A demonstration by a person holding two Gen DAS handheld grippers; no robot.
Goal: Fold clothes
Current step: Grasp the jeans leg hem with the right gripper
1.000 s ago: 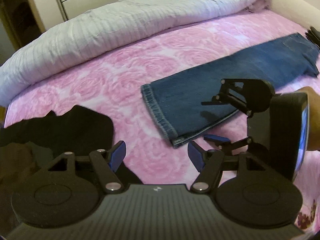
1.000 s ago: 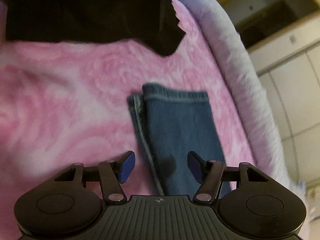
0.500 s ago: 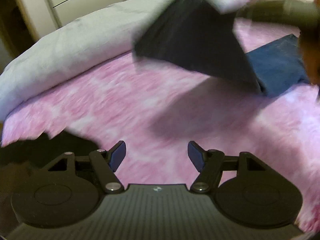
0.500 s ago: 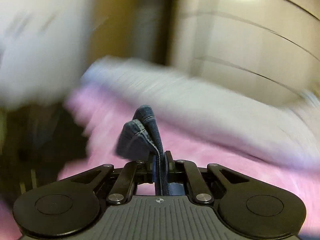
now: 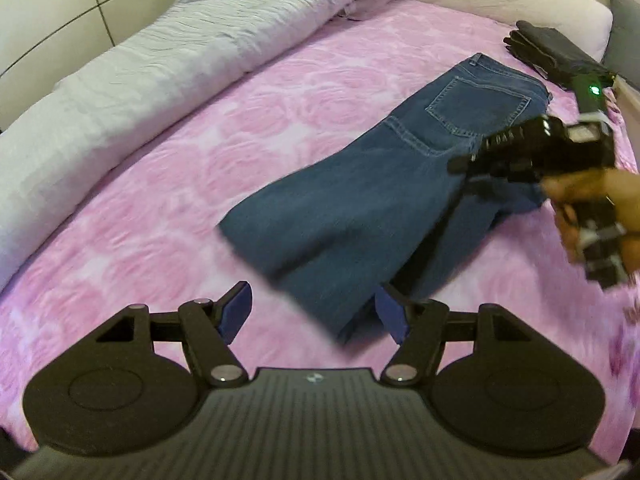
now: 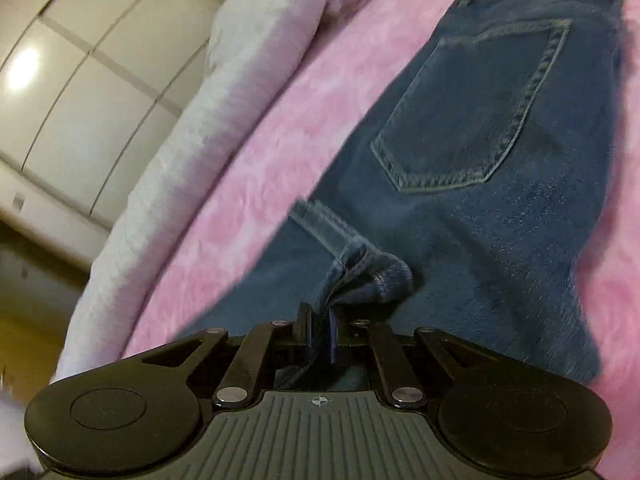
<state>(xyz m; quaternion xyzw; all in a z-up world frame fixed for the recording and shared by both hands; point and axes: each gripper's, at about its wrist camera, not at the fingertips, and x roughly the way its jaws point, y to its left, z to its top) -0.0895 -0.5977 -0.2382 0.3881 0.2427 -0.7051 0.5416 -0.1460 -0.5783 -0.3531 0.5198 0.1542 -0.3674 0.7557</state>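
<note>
- Two tools are at work. The right tool (image 6: 320, 330) is pinched tight on the hem (image 6: 360, 268) of the jeans (image 5: 360, 208), its jaws having just closed on the cloth.
- The left tool (image 5: 314, 312) is wide open and holds nothing.
- Folding has begun: the leg end hangs over the seat, near the back pocket (image 6: 476, 116), not yet laid down flat.
- Jeans are thick blue cloth with stitched seams, lying on a fuzzy pink bed (image 5: 160, 184) beside a puffy grey blanket (image 5: 132, 68).
</note>
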